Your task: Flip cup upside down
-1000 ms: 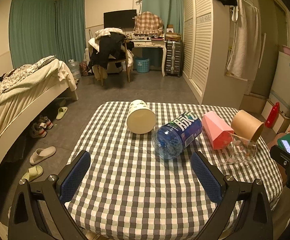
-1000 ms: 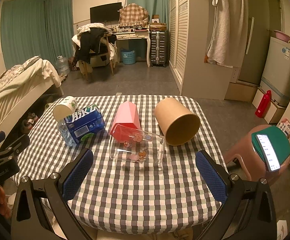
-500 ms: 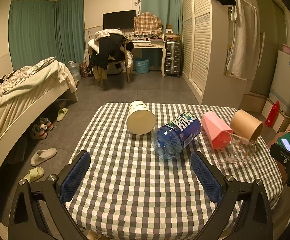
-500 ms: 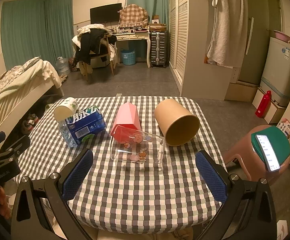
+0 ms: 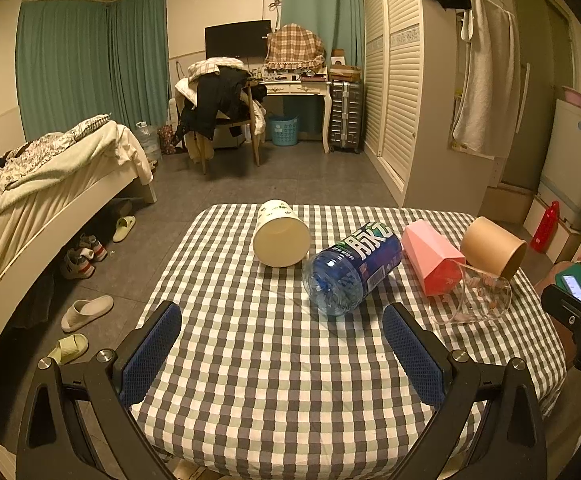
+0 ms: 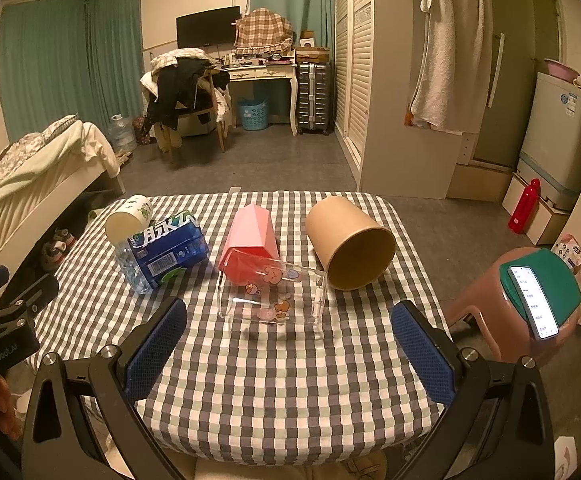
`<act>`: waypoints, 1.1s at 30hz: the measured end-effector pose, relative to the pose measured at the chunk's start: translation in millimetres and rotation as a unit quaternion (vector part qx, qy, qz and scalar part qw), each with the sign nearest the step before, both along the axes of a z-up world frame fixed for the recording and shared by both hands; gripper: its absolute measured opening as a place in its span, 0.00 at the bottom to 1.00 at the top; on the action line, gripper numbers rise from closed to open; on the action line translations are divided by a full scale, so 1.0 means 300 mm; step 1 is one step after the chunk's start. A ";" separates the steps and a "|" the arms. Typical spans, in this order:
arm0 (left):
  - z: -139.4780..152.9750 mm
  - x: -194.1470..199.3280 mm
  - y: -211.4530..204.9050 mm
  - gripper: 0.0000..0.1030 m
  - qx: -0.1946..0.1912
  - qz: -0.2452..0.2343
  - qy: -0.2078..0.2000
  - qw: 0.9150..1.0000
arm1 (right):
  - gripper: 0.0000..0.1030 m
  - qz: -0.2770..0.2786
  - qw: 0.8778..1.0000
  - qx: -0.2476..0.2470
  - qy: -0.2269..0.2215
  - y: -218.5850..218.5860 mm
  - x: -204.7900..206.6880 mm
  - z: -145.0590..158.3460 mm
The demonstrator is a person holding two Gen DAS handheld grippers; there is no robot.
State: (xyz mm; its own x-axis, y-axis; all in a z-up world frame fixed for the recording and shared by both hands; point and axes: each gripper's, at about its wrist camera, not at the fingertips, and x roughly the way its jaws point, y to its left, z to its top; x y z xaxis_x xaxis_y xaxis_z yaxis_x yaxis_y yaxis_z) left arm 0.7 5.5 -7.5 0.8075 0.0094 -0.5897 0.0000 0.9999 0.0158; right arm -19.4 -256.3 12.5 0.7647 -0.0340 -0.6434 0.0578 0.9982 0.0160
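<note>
left gripper (image 5: 282, 344): jaws wide apart, nothing between them, held over the near edge of the tabletop, facing the white cup and bottle.
right gripper (image 6: 289, 338): jaws spread wide, holding nothing, low over the near edge, lined up with the glass cup.
tabletop (image 6: 282, 380): covered in a grey, white and pale green checked cloth.
white cup (image 5: 281, 233): paper, on its side at the far left, open mouth toward the left camera, just beside the bottle.
bottle (image 5: 352, 268): clear plastic with a blue label, lying on its side, base end toward the left camera.
pink cup (image 6: 250, 238): faceted, on its side mid-tabletop, mouth toward the near side, overlapped by the glass cup.
glass cup (image 6: 272, 296): clear with cartoon prints, lying on its side, nearest to the right gripper.
brown cup (image 6: 348, 236): paper, on its side at the right, mouth facing near-right, close beside the glass cup.
phone (image 6: 532, 302): screen lit, on a green pad on a pink stool (image 6: 476, 304) right of the tabletop.
</note>
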 end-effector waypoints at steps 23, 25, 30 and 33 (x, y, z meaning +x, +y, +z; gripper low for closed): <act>-0.004 0.022 0.117 1.00 -0.002 0.015 0.003 1.000 | 1.00 0.025 0.999 -0.001 0.027 0.109 0.045 0.005; -0.008 0.037 0.153 1.00 -0.005 0.023 0.005 1.000 | 1.00 0.028 0.999 -0.002 0.029 0.143 0.062 0.010; -0.038 0.071 0.250 1.00 -0.012 0.036 0.015 0.999 | 1.00 0.031 0.999 -0.002 0.034 0.258 0.134 0.009; -0.056 0.096 0.321 1.00 -0.010 0.044 0.021 0.999 | 1.00 0.022 0.999 0.017 0.044 0.324 0.200 -0.016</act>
